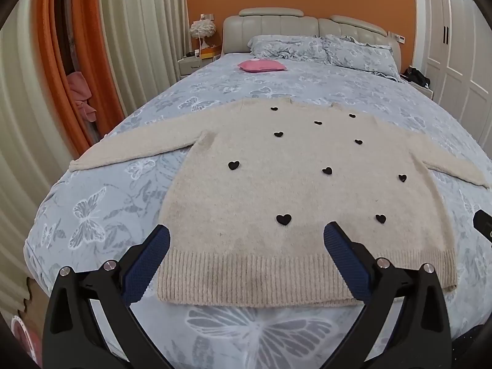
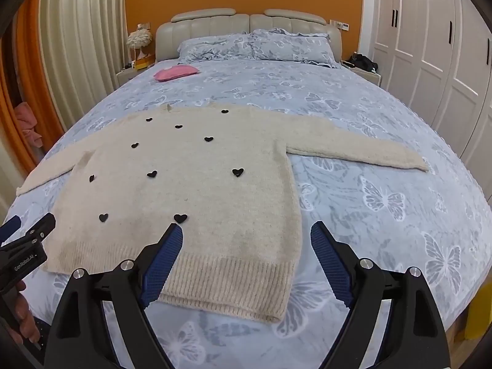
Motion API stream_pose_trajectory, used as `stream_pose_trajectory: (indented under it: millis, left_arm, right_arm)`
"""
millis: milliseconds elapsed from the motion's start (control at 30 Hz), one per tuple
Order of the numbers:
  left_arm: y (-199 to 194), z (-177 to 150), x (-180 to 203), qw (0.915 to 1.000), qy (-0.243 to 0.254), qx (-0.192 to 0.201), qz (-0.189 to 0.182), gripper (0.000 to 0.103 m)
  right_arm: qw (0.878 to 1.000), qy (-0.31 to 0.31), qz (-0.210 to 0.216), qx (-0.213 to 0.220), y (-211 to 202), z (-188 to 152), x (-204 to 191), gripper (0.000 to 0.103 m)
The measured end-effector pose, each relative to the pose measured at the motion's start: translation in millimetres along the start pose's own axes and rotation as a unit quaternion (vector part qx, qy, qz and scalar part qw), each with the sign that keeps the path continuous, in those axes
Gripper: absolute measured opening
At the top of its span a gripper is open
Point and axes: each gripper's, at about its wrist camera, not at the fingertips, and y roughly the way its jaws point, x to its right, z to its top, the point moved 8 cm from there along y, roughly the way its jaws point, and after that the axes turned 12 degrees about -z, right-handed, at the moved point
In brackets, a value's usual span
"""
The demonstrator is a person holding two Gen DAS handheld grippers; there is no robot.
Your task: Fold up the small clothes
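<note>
sweater point(image 1: 276, 184) on bed point(image 1: 101, 215), cushion point(image 1: 261, 65) behind

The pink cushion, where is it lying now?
The pink cushion lies on the bed at its far end, left of centre, just before the pillows and well beyond the sweater.

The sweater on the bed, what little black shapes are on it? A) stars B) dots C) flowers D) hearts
D: the cream sweater lying flat on the blue butterfly bedspread is dotted with small black hearts, clear in both wrist views.
</note>
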Motion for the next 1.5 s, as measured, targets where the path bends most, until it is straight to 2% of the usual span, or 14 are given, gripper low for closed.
stream_pose_trajectory:
  millis: [1500]
  left_arm:
    - [5,-9,12,1.0,0.009,-0.004,-0.002,0.098]
  right_arm:
    - [1.0,0.001,0.001,0.001,0,0,2,0.083]
